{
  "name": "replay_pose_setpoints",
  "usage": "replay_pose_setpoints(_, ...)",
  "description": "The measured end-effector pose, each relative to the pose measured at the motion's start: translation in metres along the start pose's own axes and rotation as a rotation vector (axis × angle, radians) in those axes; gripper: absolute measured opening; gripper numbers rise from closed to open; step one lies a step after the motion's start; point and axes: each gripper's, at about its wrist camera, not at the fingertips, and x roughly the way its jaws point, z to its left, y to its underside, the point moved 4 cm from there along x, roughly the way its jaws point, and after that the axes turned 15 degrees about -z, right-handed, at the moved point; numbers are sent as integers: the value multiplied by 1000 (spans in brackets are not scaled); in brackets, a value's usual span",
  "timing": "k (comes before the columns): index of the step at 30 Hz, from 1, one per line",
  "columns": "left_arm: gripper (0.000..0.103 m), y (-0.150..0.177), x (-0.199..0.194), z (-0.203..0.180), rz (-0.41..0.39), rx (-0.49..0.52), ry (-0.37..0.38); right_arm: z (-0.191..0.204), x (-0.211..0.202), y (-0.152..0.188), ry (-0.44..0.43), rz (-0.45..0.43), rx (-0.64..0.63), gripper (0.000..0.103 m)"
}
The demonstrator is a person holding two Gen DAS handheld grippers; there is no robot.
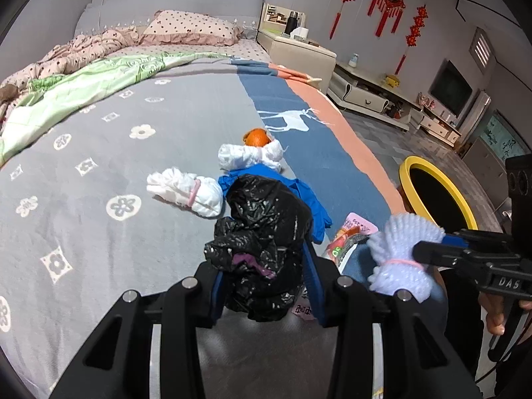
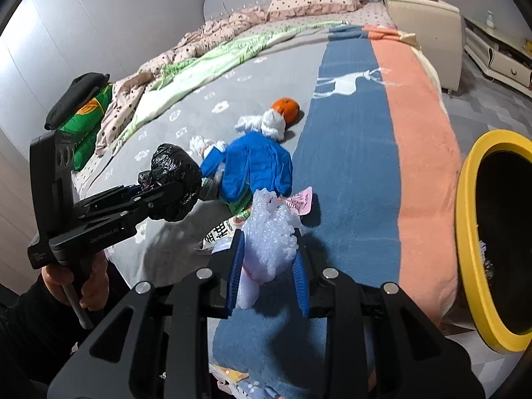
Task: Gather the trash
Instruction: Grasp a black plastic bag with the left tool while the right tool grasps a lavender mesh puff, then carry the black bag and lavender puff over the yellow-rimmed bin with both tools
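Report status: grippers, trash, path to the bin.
Left gripper shut on black bag. Right gripper shut on foam bundle. Yellow bin right of the bed, nothing between.

Left tongs point(image 1: 264, 256) and right tongs point(image 2: 267, 252) (both) clamped.

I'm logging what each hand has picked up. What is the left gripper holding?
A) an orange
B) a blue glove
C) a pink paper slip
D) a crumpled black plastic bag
D: the left gripper is closed on the crumpled black plastic bag, while the orange and blue glove lie on the bed.
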Motion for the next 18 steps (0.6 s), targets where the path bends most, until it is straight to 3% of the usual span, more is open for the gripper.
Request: replay_pose_setpoints(18, 38, -59, -36, -32, -129, 42, 18, -19, -80, -38, 36, -186, 31, 27)
